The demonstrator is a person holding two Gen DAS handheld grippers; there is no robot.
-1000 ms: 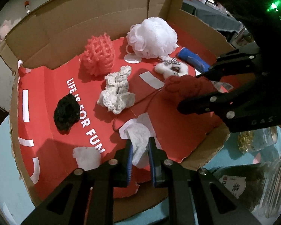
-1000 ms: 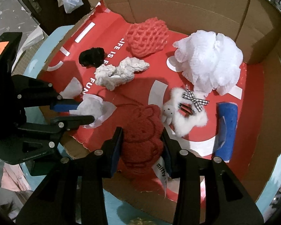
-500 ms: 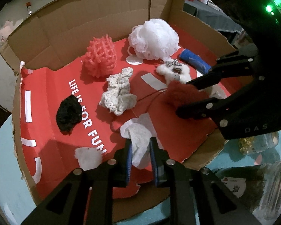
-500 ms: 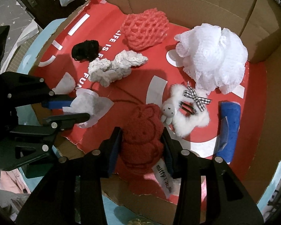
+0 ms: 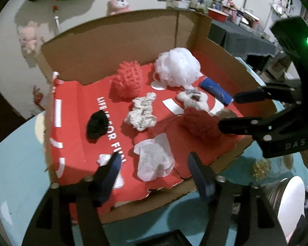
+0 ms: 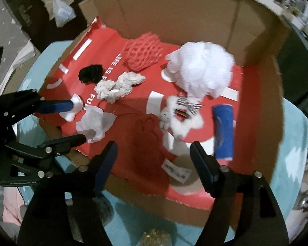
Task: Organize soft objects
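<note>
A cardboard box (image 5: pixel 121 41) with a red liner holds the soft things. My left gripper (image 5: pixel 154 162) hovers over a crumpled white tissue (image 5: pixel 154 160) at the box's front edge. Its jaws are opening and its pads stand clear of the tissue. My right gripper (image 6: pixel 154 149) is above a red plush bunny (image 6: pixel 147 143), jaws opening, pads off the toy. Further in lie a white crocheted scrunchie (image 5: pixel 142 112), a black scrunchie (image 5: pixel 96 125), a pink foam net (image 5: pixel 128 80), a white bath pouf (image 5: pixel 177 69), a white bunny plush (image 6: pixel 174 116) and a blue roll (image 6: pixel 223 131).
The box stands on a teal table (image 5: pixel 16 174). A glass jar with a white lid (image 5: pixel 291 194) and gold bits (image 5: pixel 260 168) sit right of the box. A small white scrap (image 5: pixel 103 158) lies by the left finger. The box walls rise at the back and right.
Both grippers have opened. The left let go of the white tissue and the right let go of the red plush bunny, and both have lifted back from the box floor.
</note>
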